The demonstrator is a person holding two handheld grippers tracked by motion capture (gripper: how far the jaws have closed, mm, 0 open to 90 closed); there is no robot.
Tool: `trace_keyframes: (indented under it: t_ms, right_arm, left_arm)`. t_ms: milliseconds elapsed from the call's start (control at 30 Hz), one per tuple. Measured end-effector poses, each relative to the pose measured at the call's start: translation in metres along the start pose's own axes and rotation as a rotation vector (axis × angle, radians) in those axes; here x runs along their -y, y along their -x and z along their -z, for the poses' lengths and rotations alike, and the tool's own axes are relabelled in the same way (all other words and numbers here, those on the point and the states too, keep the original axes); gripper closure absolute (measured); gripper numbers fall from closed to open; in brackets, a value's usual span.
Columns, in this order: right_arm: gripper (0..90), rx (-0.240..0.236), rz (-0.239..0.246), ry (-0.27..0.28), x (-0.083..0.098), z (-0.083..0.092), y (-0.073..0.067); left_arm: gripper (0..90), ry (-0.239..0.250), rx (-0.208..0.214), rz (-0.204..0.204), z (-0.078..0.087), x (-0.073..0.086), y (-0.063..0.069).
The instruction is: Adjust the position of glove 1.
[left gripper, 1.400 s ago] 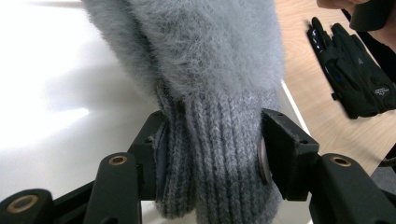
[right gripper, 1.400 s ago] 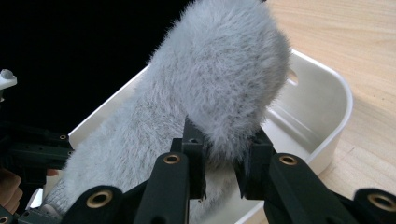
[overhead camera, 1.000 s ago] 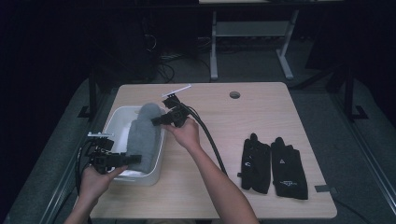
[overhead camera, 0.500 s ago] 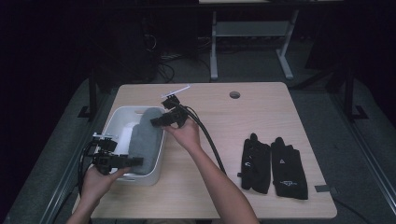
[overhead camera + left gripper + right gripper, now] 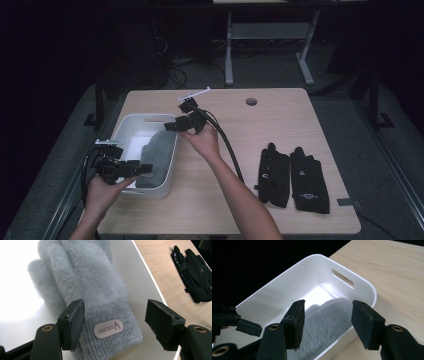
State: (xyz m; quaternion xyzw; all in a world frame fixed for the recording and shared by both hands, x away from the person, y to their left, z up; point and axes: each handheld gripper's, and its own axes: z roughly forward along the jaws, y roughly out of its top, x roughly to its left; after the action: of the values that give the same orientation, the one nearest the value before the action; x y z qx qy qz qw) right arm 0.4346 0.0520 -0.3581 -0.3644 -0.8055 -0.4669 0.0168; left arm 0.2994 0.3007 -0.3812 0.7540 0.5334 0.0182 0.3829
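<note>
A grey fuzzy mitten (image 5: 157, 150) lies in a white bin (image 5: 135, 118) at the table's left. My left gripper (image 5: 145, 168) hovers over its knitted cuff (image 5: 107, 327), and the jaws stand apart on either side without pressing; they have just opened wide and eased in slightly. My right gripper (image 5: 168, 126) sits at the bin's far right rim, just above the mitten's fluffy end (image 5: 324, 327). Its jaws have just been opening and touch nothing. In the right gripper view (image 5: 327, 315) a jaw of the left gripper (image 5: 247, 327) shows at the lower left.
A pair of black gloves (image 5: 292, 175) lies flat on the table's right half, also seen from the left gripper (image 5: 195, 277). A round cable hole (image 5: 251, 101) sits near the far edge. Black cables trail from both grippers. Bare wood lies between bin and gloves.
The mitten's far end, held raised by the right gripper a second ago, has come down flat into the bin. The right jaws have spread off it. The left jaws have widened.
</note>
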Motion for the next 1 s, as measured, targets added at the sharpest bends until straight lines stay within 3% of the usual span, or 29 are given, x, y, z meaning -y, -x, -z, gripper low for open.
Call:
trace_keyframes:
  t_ms: [500, 1000]
  right_arm:
    - [38.1, 0.011, 0.005, 0.033, -0.001, 0.034, 0.012]
    - [34.5, 0.042, 0.003, 0.061, 0.005, 0.067, 0.024]
  left_arm:
    - [28.2, 0.061, 0.001, -0.065, 0.006, -0.014, 0.021]
    - [25.8, 0.081, 0.009, -0.142, 0.005, -0.024, 0.043]
